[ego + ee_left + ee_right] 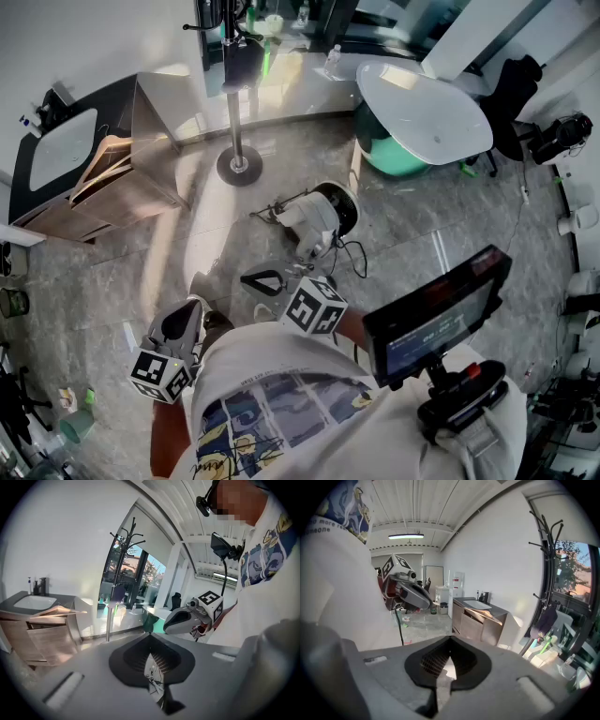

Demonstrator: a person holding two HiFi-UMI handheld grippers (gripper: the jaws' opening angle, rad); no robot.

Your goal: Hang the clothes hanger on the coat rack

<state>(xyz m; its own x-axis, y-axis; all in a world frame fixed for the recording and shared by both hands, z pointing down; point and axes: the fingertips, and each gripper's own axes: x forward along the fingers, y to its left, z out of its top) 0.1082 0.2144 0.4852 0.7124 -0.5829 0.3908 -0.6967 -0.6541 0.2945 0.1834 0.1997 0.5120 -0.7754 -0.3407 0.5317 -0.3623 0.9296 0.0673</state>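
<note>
A wooden clothes hanger (101, 161) lies on top of a brown sink cabinet (122, 202) at the left. The coat rack (232, 103) stands beyond it on a round base, its pole rising to curved hooks (125, 538). Both grippers hover near my body, well short of the hanger. My left gripper (190, 305) is shut and empty; its view shows the hanger (57, 611) far left and the rack ahead. My right gripper (247, 279) is also shut with nothing in it; in its view the hanger (488, 615) rests on the cabinet and the rack (544, 550) rises at the right.
A white machine with trailing cables (319, 216) sits on the grey floor between me and the rack. A round white table (427, 112) and a black chair (517, 94) stand at the back right. A small monitor (439, 314) hangs on my chest rig.
</note>
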